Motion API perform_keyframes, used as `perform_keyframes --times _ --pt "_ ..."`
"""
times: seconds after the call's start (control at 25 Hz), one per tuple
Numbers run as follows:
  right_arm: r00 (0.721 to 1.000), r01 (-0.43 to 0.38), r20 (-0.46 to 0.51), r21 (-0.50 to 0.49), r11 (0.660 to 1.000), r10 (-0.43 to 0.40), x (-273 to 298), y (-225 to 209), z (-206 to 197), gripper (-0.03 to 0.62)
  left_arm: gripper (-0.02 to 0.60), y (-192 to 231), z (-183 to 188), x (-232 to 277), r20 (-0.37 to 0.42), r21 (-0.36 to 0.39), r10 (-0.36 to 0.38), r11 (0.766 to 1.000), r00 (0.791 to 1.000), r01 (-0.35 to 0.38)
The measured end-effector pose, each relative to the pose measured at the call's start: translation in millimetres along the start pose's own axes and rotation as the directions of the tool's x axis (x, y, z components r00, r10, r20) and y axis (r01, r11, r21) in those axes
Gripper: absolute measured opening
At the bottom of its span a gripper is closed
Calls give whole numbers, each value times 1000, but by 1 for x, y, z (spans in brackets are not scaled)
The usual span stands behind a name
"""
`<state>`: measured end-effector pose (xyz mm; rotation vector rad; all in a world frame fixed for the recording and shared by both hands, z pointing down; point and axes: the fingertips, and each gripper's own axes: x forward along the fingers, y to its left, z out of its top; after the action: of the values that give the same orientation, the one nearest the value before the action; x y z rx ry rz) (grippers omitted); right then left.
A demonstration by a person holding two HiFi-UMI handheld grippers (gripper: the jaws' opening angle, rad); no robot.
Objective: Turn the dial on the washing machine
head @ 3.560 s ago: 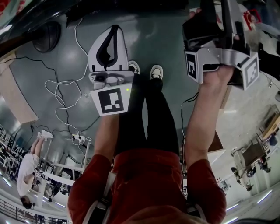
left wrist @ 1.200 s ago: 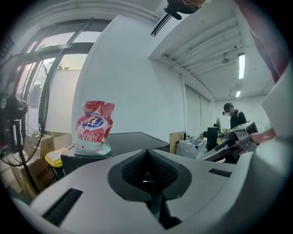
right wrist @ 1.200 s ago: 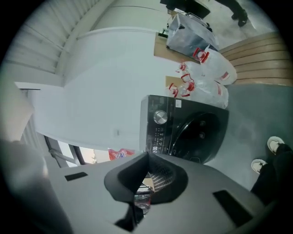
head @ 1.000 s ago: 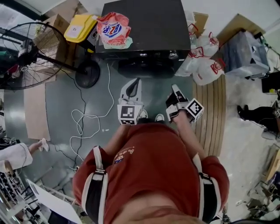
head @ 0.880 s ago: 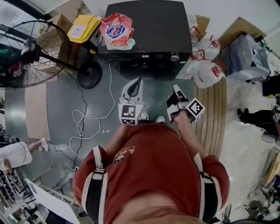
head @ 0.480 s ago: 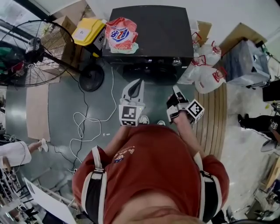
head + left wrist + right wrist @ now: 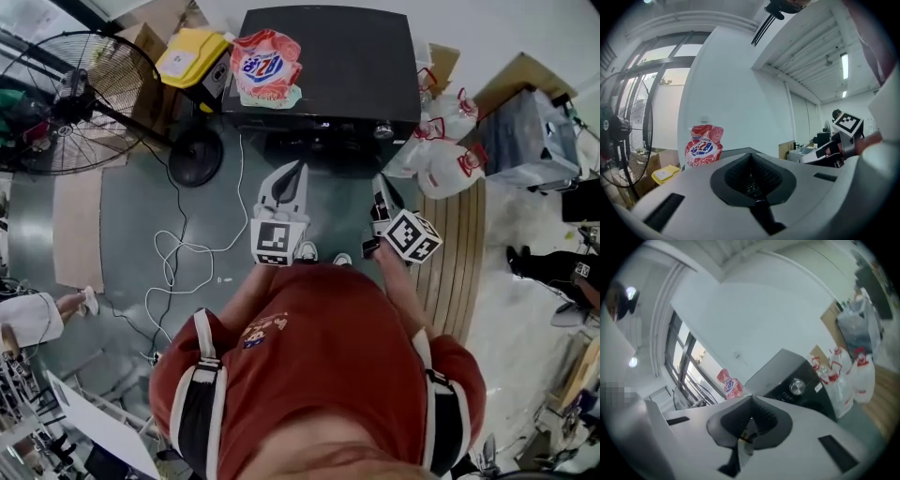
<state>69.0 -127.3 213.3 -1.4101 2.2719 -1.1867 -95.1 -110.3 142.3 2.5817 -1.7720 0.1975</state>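
Head view: I see the washer point(image 7: 323, 56) at the top of frame, black, with its dial point(image 7: 382, 130) a small silver knob at the right end of the front panel. A red pouch point(image 7: 267, 66) lies on the washer's left top corner, and a yellow box point(image 7: 192, 56) sits just beside it on the left. A fan point(image 7: 66, 103) stands further left and white bags point(image 7: 450, 155) are on the floor to the right. My left gripper point(image 7: 298, 171) points at the washer front with its tips meeting. The right gripper point(image 7: 379, 187) sits below the dial, apart from it.

Left gripper view: the left gripper point(image 7: 751, 155) has its fingers together with nothing between them. Beyond them I make out the pouch point(image 7: 704, 146), the fan point(image 7: 618, 140) at the left edge, and the right gripper's marker cube point(image 7: 847, 124) off to the right.

Right gripper view: the picture is tilted. The right gripper point(image 7: 750, 399) has its fingers pressed together and empty. The washer point(image 7: 787, 376) stands ahead with the dial point(image 7: 797, 386) facing me, clear of the tips. The pouch point(image 7: 731, 385) is on top and the bags point(image 7: 855, 376) are on the right.
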Motion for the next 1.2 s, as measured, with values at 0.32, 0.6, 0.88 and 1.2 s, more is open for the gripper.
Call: perform_keyframes --times 0.32,0.6,0.88,1.2 --pt "974 226 194 -751 621 -119 -11 38 33 7 9 11 9 -6 41 9 38 999 998 -39" --pt "960 276 260 -815 510 -104 -16 49 38 8 9 13 10 -17 81 20 52 998 995 -54" --pt "958 281 268 -806 521 -104 -12 50 39 8 9 15 11 -18 87 16 49 999 995 -51" --pt "960 273 257 -784 557 -110 -14 48 44 8 9 11 16 -16 99 4 47 999 994 -48"
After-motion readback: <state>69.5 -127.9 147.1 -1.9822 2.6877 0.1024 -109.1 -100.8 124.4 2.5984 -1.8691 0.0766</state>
